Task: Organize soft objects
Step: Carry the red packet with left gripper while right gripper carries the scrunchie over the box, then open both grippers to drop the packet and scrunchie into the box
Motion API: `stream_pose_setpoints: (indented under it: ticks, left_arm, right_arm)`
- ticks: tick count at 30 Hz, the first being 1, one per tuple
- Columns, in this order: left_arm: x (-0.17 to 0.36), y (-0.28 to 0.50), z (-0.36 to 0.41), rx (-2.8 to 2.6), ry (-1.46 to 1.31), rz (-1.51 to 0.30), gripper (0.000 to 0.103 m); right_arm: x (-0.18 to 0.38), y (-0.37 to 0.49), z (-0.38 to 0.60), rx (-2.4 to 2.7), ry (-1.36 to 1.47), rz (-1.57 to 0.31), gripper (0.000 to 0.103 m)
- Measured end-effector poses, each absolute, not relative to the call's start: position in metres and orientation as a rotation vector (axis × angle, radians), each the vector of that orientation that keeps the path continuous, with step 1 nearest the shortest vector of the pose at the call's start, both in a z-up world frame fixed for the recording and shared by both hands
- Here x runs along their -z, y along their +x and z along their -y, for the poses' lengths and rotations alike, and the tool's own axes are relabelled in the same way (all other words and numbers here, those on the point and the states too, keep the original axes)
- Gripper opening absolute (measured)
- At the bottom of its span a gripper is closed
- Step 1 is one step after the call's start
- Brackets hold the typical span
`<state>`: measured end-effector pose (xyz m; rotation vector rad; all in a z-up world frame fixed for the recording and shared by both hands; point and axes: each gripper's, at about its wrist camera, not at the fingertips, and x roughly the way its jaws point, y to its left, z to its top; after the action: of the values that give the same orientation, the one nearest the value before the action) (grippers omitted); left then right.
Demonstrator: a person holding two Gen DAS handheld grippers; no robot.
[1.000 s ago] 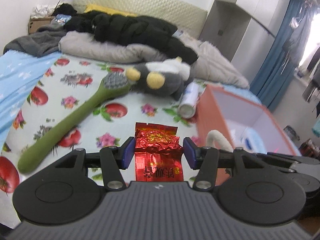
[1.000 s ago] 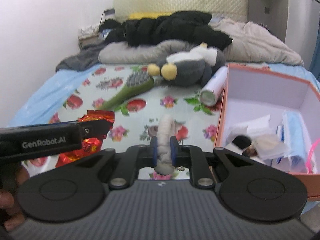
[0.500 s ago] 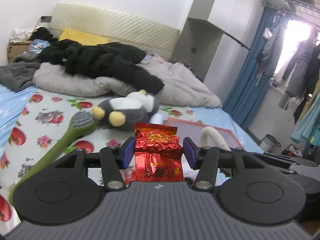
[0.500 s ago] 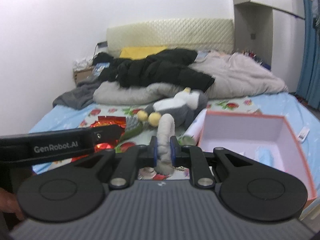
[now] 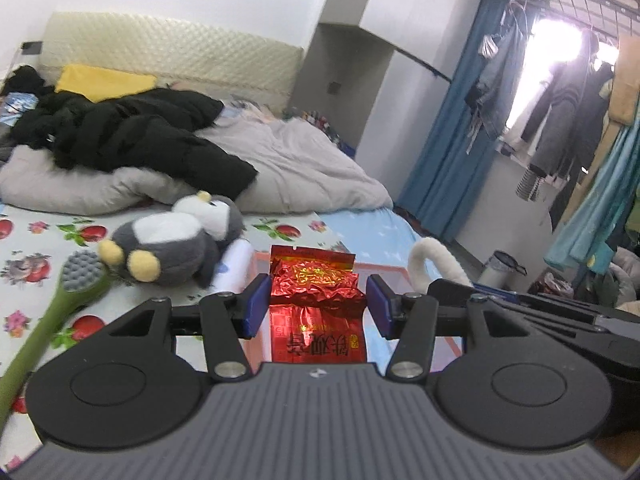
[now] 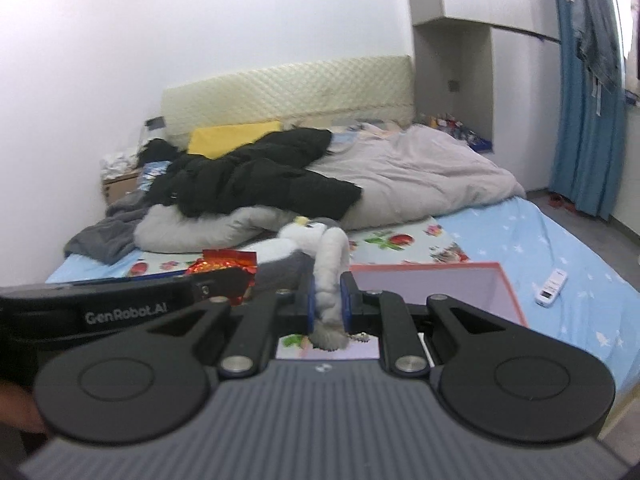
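Note:
My left gripper (image 5: 318, 298) is shut on a red foil packet (image 5: 316, 288) and holds it up above the pink box (image 5: 384, 268). My right gripper (image 6: 329, 300) is shut on a white fluffy plush tail (image 6: 330, 268), also raised; the tail also shows in the left wrist view (image 5: 432, 260). The packet also shows in the right wrist view (image 6: 224, 264), beside the left gripper body. A grey and white plush penguin (image 5: 172, 240) lies on the bed behind. The pink box (image 6: 440, 284) sits on the bed just ahead of both grippers.
A green long-handled brush (image 5: 60, 300) and a white tube (image 5: 236, 256) lie by the penguin. A black coat (image 5: 120, 136) and grey duvet (image 5: 300, 168) cover the bed's far end. A white remote (image 6: 552, 286) lies on the blue sheet at right. Blue curtains (image 5: 448, 140) hang right.
Both grippers have risen and tilted up with their loads; the bed surface and the box's inside have dropped out of view. Grips are unchanged.

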<state>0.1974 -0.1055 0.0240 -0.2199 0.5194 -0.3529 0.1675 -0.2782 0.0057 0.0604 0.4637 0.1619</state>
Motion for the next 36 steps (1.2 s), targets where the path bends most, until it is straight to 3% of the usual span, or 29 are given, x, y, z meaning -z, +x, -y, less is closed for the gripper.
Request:
stream_pose_setpoints:
  ticks: [18, 29, 32, 34, 36]
  left_arm:
    - [0.092, 0.338, 0.189, 0.427, -0.14, -0.828, 0.058]
    - [0.146, 0.367, 0.196, 0.42, -0.138, -0.963, 0.059]
    - [0.146, 0.365, 0.196, 0.406, -0.103, -0.955, 0.06]
    - [0.143, 0.364, 0.194, 0.408, -0.104, -0.962, 0.062]
    - [0.135, 0.36, 0.192, 0.404, -0.097, -0.949, 0.065]
  right_arm:
    - [0.104, 0.262, 0.362, -0.001, 0.184, -0.791, 0.017]
    - [0.149, 0.285, 0.375, 0.009, 0.243, -0.91, 0.02]
    - [0.152, 0.285, 0.375, -0.005, 0.25, -0.922, 0.027]
    - [0.15, 0.285, 0.374, 0.001, 0.237, -0.924, 0.04]
    - [0.145, 0.284, 0.373, 0.005, 0.248, -0.913, 0.044]
